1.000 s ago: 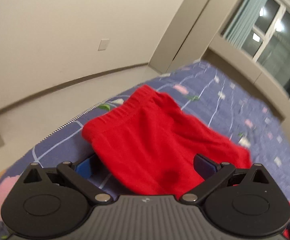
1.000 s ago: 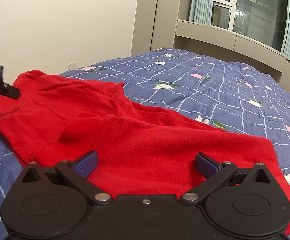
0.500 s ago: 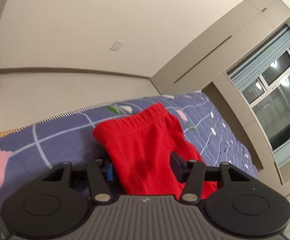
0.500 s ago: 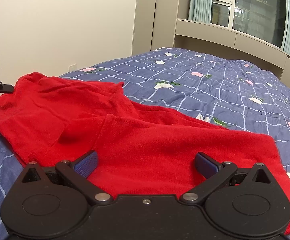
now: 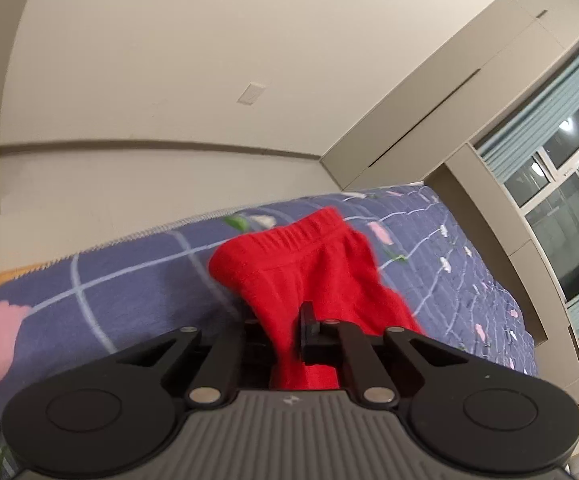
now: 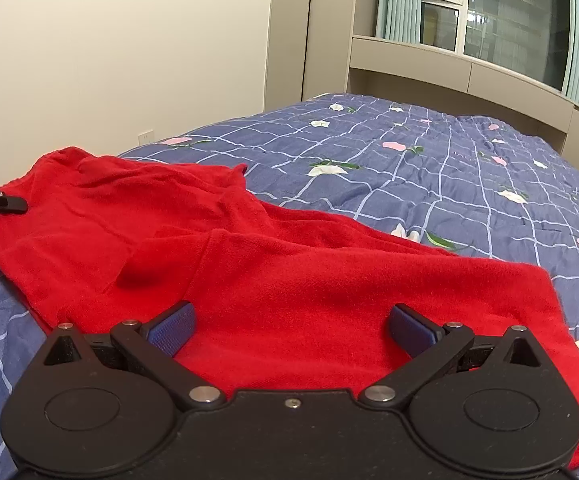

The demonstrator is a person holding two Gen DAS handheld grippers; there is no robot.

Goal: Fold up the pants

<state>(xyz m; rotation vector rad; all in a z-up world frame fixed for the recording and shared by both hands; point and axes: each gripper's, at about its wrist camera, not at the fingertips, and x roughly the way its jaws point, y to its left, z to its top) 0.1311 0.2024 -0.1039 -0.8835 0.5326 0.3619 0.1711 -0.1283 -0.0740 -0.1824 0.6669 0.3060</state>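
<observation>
your left gripper (image 5: 285, 340) is squeezing red pants (image 5: 309, 264) near waistband end; jaws just closing in, cloth pinched tight between them. pants (image 6: 289, 280) are lying spread across blue flowery blanket (image 6: 449, 168) on bed, long way left to right. your right gripper (image 6: 291, 326) is sitting wide open over near edge of pants, blue pads (image 6: 171, 328) apart, holding nothing. your left gripper is poking in at far left edge of right view.
</observation>
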